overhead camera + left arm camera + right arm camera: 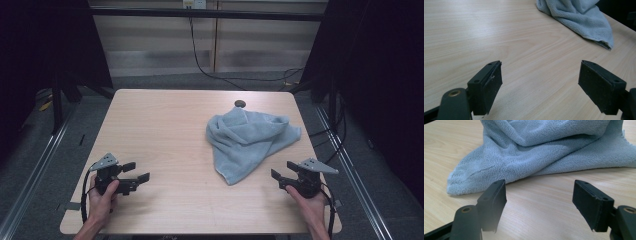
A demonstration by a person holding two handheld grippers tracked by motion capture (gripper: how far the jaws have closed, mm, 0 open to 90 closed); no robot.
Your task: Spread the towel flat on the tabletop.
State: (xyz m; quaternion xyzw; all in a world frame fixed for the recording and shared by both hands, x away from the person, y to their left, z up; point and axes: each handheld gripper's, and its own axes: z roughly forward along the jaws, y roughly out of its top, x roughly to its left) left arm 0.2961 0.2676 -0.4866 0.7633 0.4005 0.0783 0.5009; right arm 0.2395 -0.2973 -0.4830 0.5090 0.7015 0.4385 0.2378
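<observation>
A crumpled light blue towel (247,137) lies on the right half of the wooden table (165,130). My left gripper (136,172) rests near the table's front left, held in a hand, jaws open and empty; in the left gripper view its jaws (540,82) stand wide over bare wood with the towel (584,20) far off at the upper right. My right gripper (281,176) sits at the front right, open and empty, a short way from the towel's near corner. In the right gripper view (539,205) the towel (544,152) lies just beyond the jaws, untouched.
A small dark round hole (240,103) is in the table near its far edge, just behind the towel. Black frame posts and cables (200,60) stand beyond the table. Metal rails (350,170) run along the floor on both sides.
</observation>
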